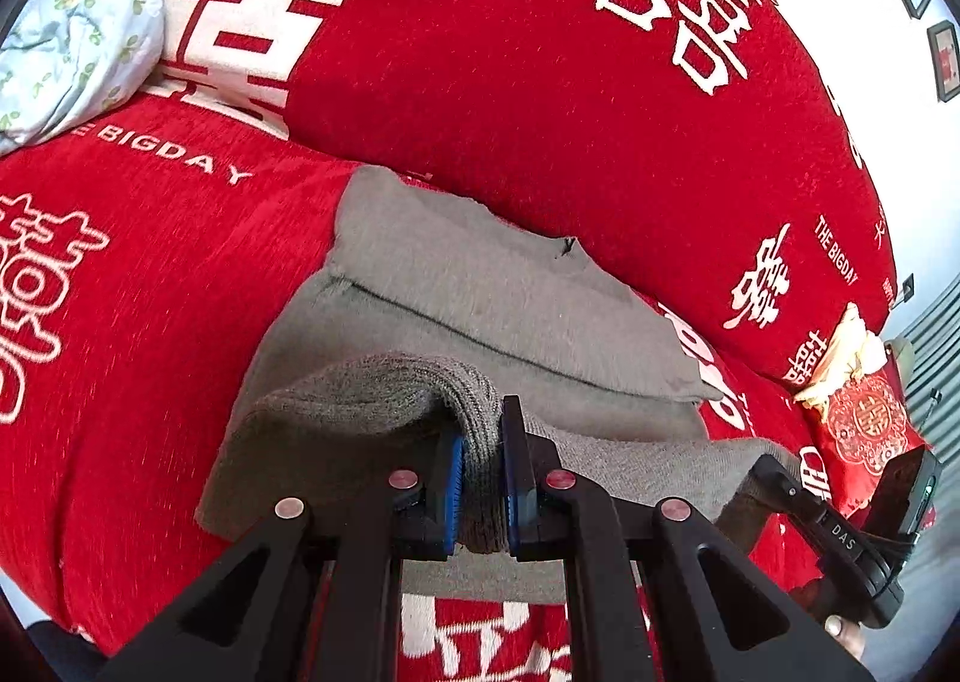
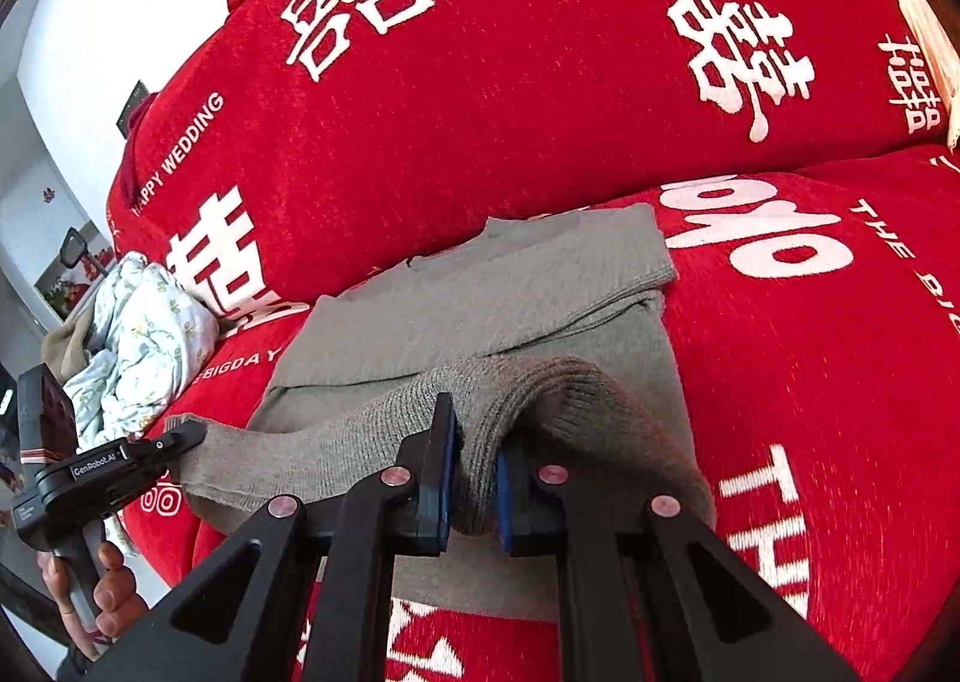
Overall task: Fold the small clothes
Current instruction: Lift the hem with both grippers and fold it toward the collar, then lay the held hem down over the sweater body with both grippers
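Red bedspread [image 1: 540,81]; grey sweater [image 1: 480,292] hem pinched in both claws.

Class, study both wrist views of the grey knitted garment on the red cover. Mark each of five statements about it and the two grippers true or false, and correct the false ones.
1. The left gripper is shut on the grey garment. True.
2. The right gripper hangs open above the garment. False: it is shut on a fold of the ribbed edge.
3. The garment lies on a red cover with white lettering. True.
4. The far part of the garment is already folded over itself. True.
5. The pale floral bundle lies on top of the garment. False: it lies apart, off to one side on the cover.
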### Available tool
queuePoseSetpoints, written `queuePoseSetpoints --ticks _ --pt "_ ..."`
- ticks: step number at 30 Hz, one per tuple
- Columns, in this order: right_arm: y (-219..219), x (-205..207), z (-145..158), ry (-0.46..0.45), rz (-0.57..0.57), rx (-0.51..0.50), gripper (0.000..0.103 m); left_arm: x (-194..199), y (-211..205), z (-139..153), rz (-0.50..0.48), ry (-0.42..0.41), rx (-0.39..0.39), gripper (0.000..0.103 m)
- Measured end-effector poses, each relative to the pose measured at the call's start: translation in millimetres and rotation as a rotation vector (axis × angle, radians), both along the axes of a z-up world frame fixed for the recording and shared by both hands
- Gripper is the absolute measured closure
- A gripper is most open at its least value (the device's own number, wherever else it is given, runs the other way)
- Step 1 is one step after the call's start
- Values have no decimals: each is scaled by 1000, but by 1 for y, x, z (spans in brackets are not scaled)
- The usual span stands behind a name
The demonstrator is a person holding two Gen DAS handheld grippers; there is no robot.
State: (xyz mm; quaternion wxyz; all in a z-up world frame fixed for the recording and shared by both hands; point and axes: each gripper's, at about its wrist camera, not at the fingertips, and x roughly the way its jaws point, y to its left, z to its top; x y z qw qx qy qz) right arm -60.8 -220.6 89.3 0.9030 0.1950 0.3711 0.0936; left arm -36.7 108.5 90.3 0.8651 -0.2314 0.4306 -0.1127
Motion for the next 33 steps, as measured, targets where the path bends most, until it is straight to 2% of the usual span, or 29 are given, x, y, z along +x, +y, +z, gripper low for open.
queuePoseSetpoints --ticks 8,33 --pt "-6 21 4 6 -11 7 91 29 -7 8 -7 -2 18 91" --pt "-6 97 1 49 -35 14 91 105 -9 4 -5 40 12 91"
